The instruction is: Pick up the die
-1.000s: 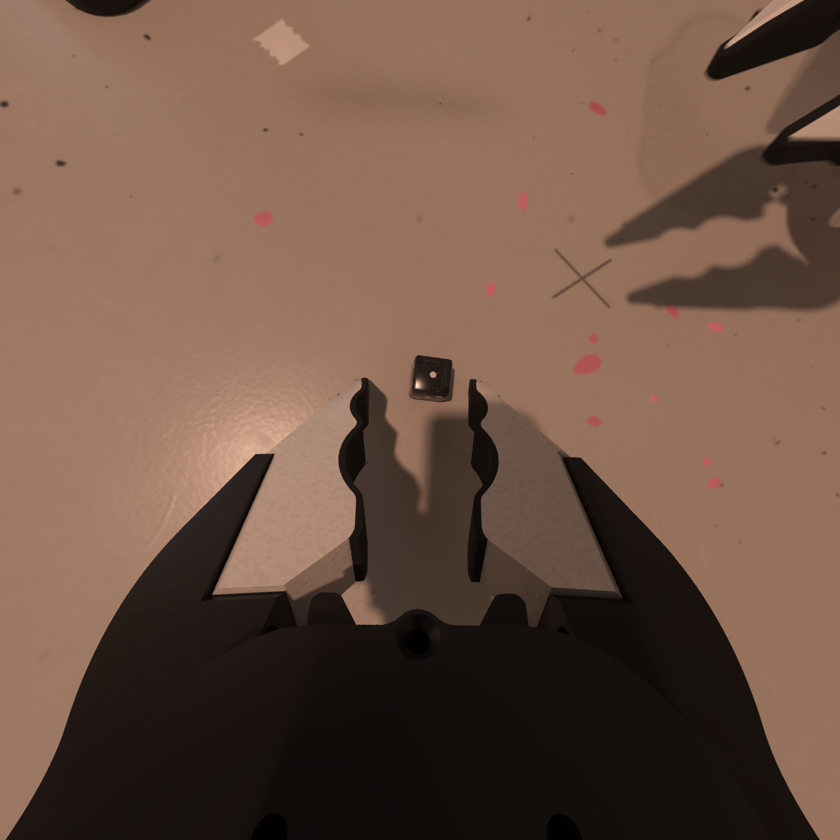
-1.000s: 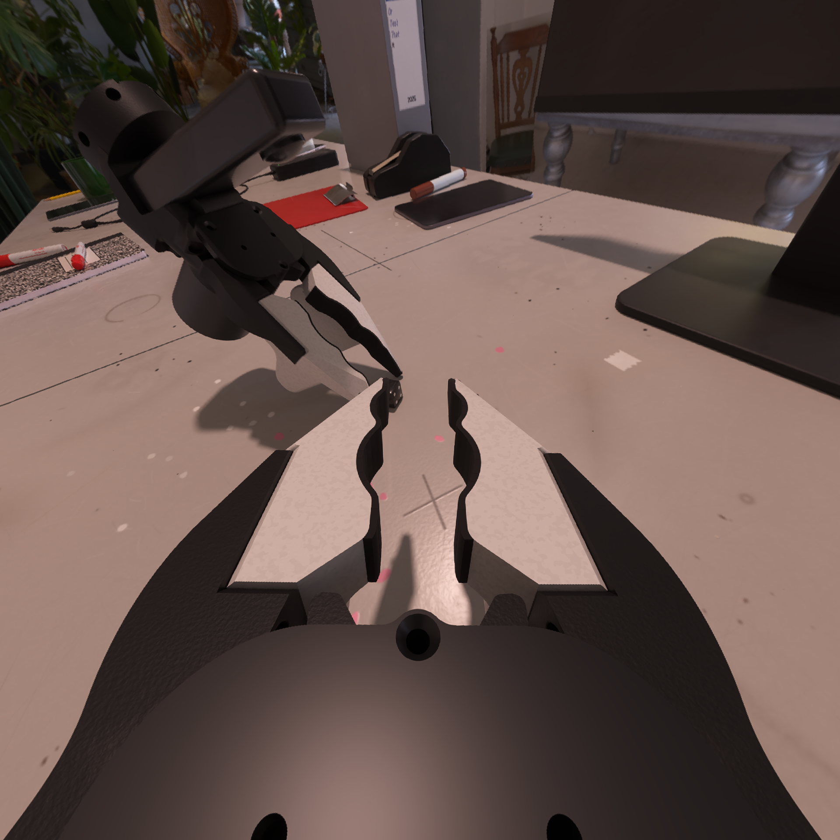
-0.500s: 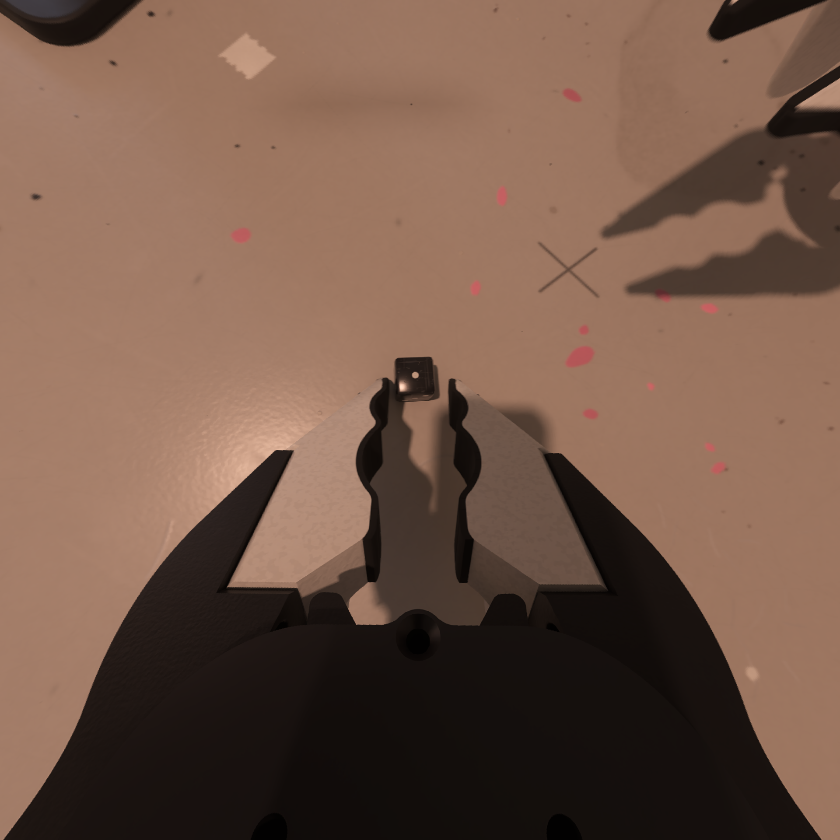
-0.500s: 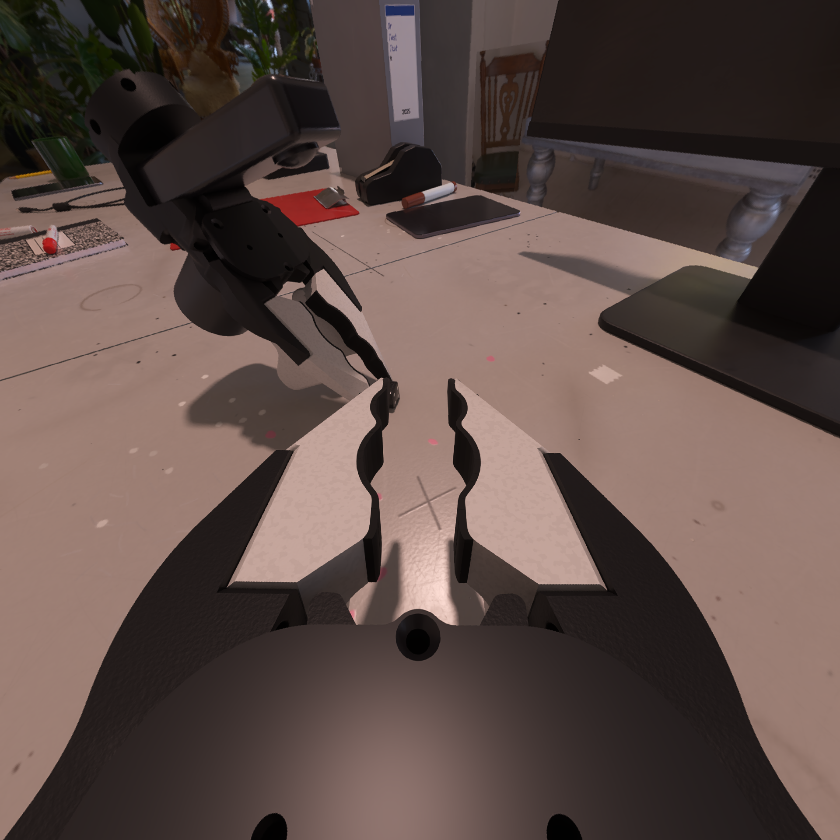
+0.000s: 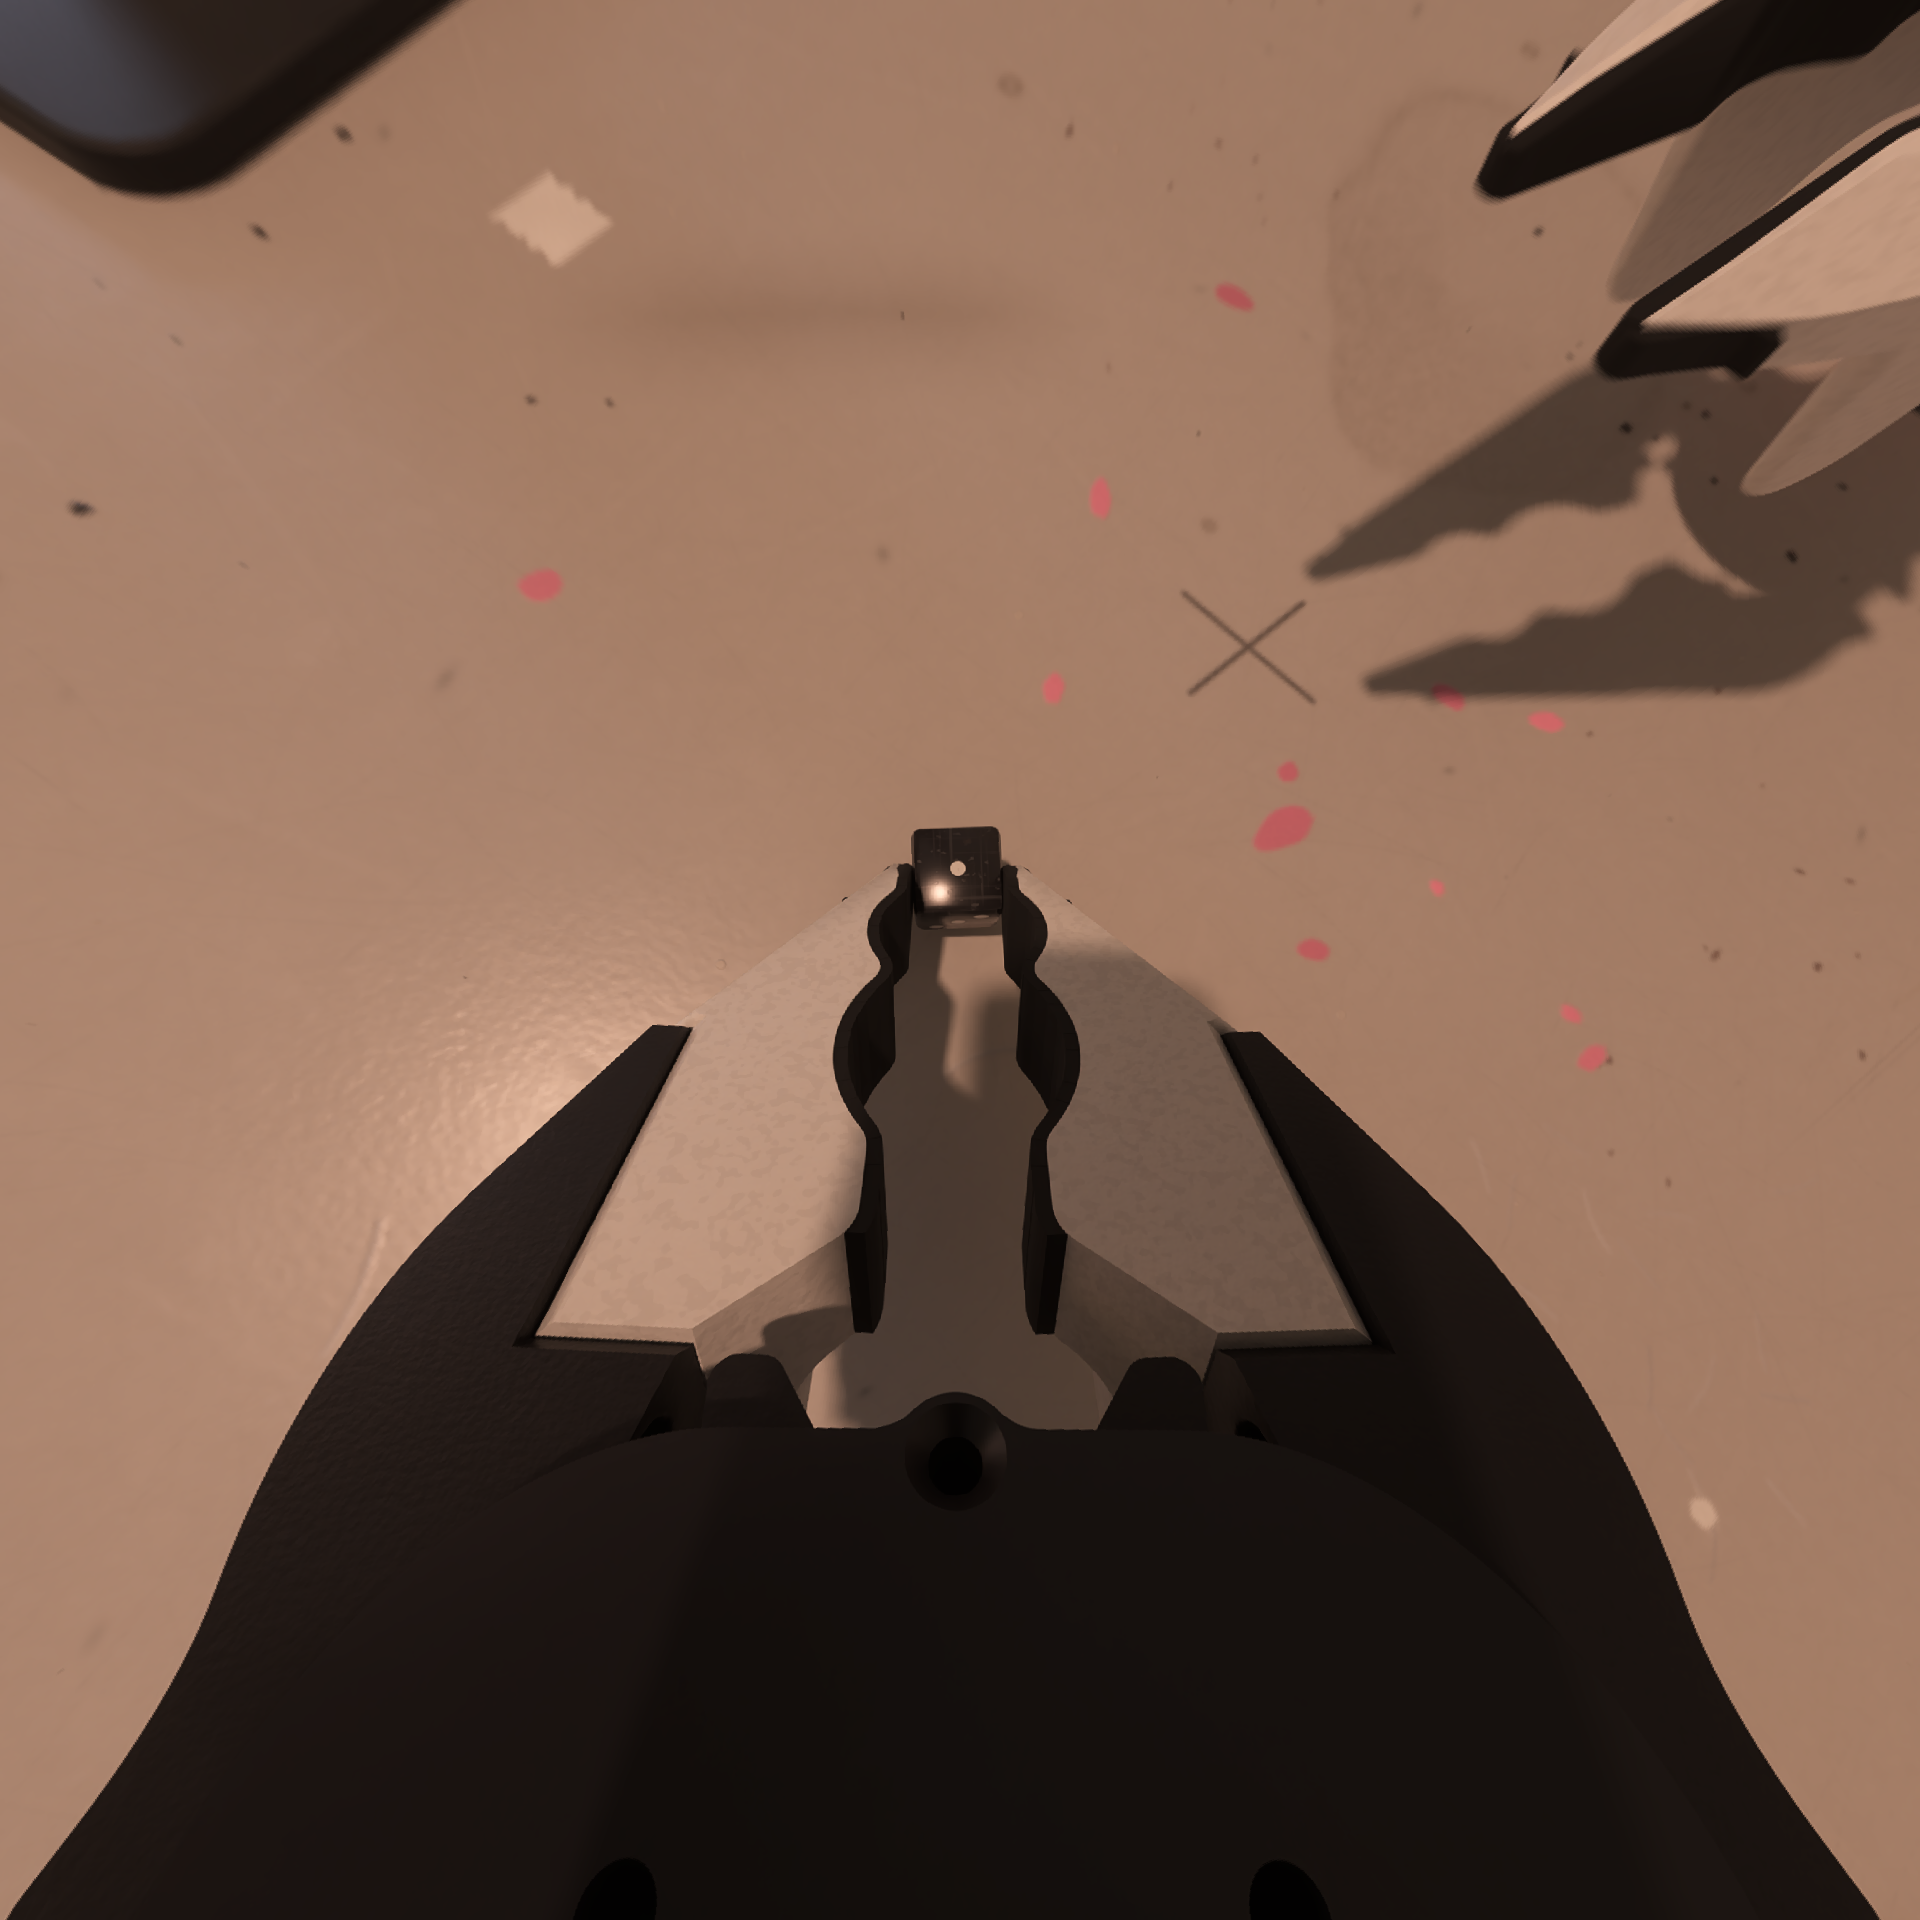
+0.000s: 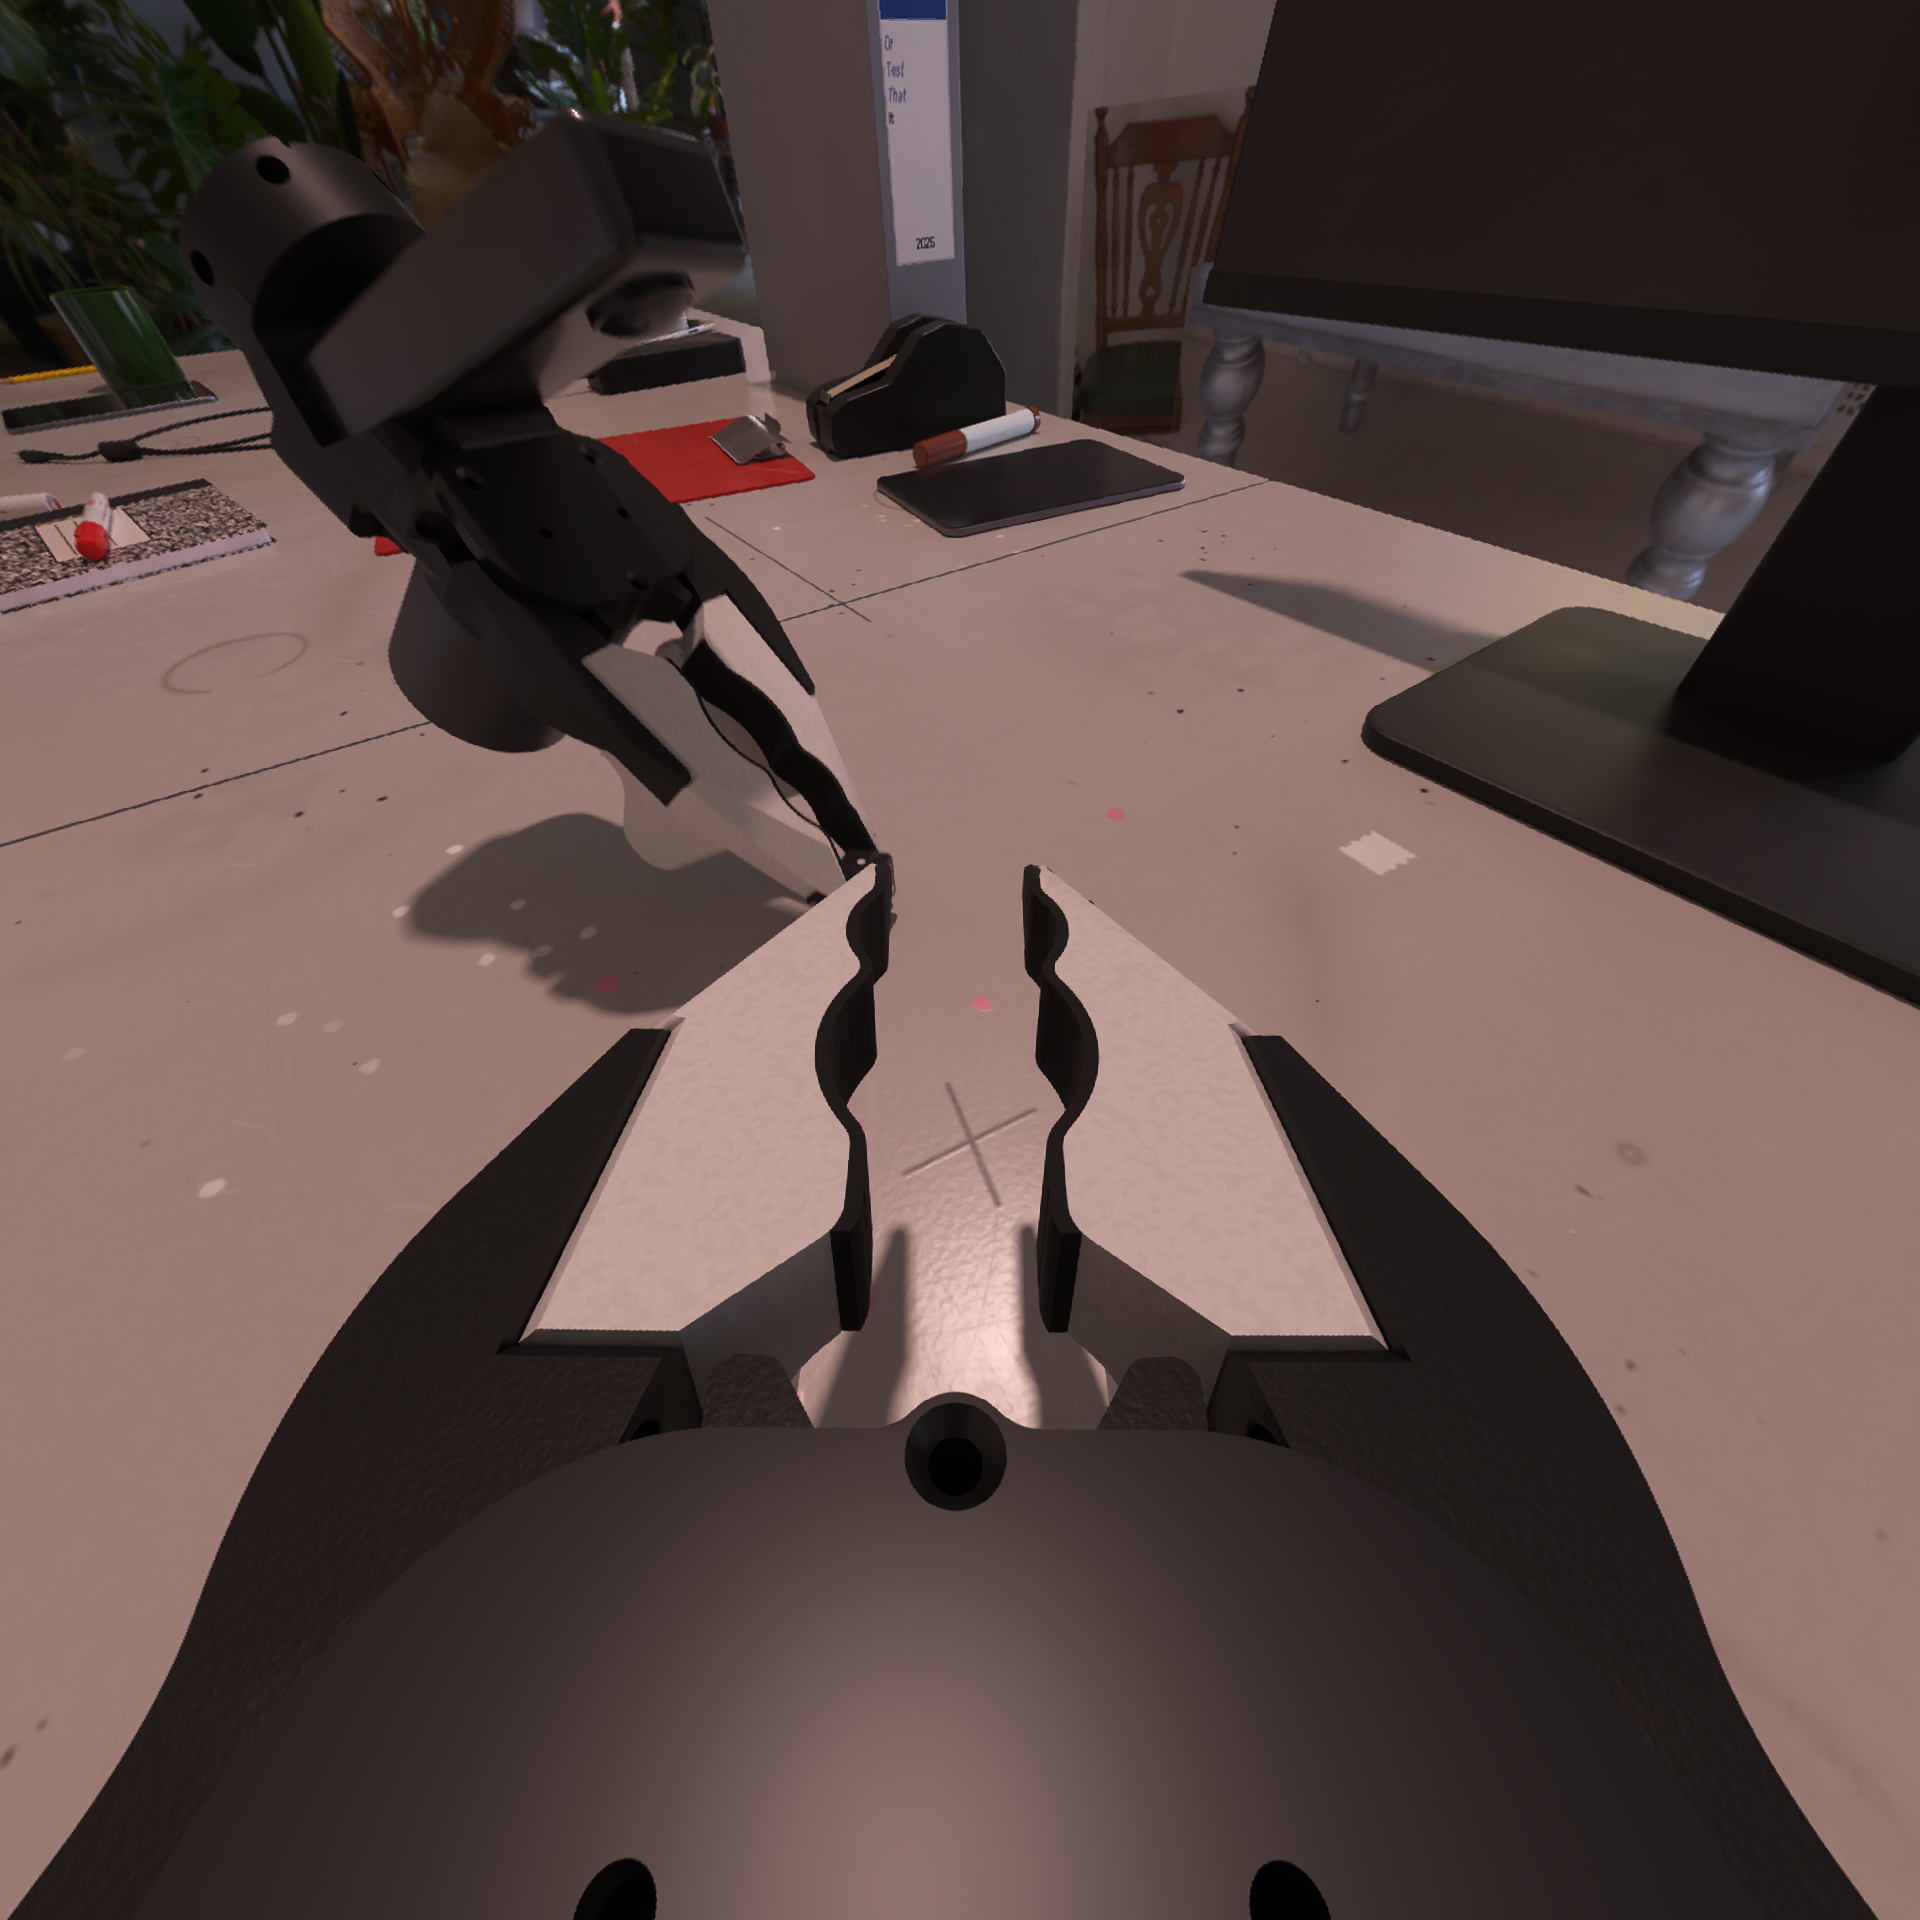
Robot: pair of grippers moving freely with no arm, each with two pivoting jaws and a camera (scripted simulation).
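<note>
Left wrist view: the left gripper point(image 5: 957, 883) points down at the beige table point(image 5: 727, 436), its jaws drawn in narrow and clamped on the die point(image 5: 957, 878). The small black cube sits right between the fingertips at 12 o'clock from the gripper body, a single white pip on its upper face. A thin pencilled cross point(image 5: 1247, 646) lies on the table at 1 o'clock from the die, with pink specks scattered around it. The right gripper point(image 5: 1538, 260) enters from the 2 o'clock corner, throwing a dark shadow over the table. A monitor base point(image 5: 156, 94) fills the 10 o'clock corner, a pale paper scrap point(image 5: 551, 216) just beside it.

Right wrist view: the right gripper point(image 6: 956, 883) hangs over the table point(image 6: 1299, 727) with its jaws moderately apart and nothing between them; the cross point(image 6: 971, 1141) shows through the gap. At 11 o'clock the left gripper point(image 6: 857, 868) tilts steeply down, tips pinched on the die point(image 6: 871, 862), which is mostly hidden here. A monitor point(image 6: 1621, 187) stands at 2 o'clock; a dark tablet point(image 6: 1029, 483), marker point(image 6: 977, 436) and tape dispenser point(image 6: 914, 384) lie at 12 o'clock.
</note>
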